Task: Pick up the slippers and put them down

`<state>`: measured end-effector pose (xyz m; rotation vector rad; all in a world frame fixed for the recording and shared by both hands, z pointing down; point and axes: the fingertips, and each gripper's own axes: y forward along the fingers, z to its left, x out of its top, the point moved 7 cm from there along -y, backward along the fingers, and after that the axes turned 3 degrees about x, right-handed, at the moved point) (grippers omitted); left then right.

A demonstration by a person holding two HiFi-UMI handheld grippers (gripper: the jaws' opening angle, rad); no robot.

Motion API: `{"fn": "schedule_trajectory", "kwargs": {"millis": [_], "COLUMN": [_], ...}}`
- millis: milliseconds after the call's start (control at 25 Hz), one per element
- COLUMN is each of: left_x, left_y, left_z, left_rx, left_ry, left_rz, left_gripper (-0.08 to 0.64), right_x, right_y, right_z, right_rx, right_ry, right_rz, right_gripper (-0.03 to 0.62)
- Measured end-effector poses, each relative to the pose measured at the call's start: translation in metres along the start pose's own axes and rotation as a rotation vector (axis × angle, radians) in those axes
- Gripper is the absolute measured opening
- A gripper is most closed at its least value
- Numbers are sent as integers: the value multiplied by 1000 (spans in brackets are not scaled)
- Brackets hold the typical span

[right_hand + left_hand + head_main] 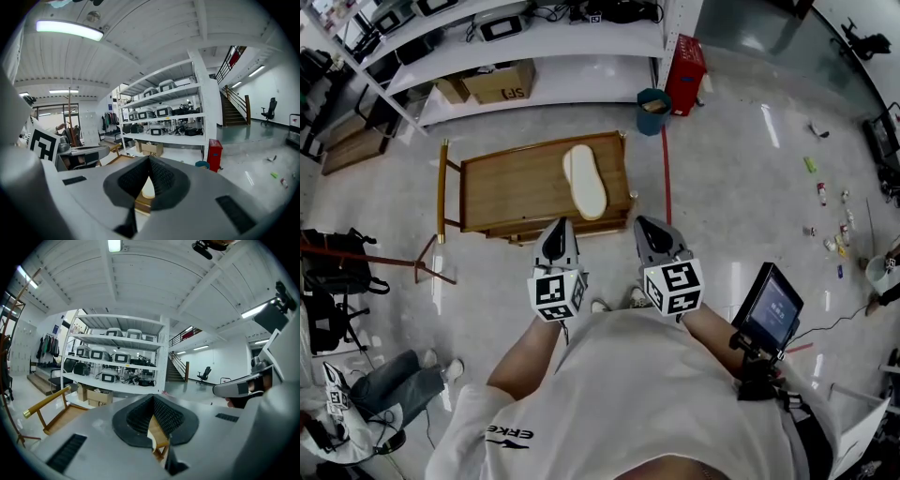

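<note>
Left claw [559, 231], right claw [649, 231] closed; head view alone shows slippers [586, 181] whole.

- slippers [585, 181]: pale cream, plain, no pattern on them
- tabletop [511, 192]: warm brown wood grain
- left gripper [560, 228] and right gripper [647, 228]: light grey shells, black jaws, black-and-white square markers on the cubes
- floor [741, 187]: glossy grey with a thin red line [666, 178]
- box [685, 75]: red
- bucket [653, 111]: teal

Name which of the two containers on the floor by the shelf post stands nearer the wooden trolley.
The round teal bin. It sits just off the corner of the wooden trolley, while the taller red box stands beyond it, against the post.
</note>
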<state>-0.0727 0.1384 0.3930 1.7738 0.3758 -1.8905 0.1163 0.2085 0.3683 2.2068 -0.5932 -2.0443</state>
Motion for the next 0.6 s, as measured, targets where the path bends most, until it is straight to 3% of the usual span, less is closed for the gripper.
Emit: {"fn": "schedule_trajectory", "kwargs": {"millis": [600], "left_x": [-1], "left_y": [0], "left_z": [-10], "left_rx": [-16], "left_ry": [6], "left_rz": [15], "left_gripper": [3], "right_x": [-3], "right_y": [-6], "right_z": [-1], "right_rx": [5], "right_ry": [0], "right_rz": [6], "right_gripper": [3]}}
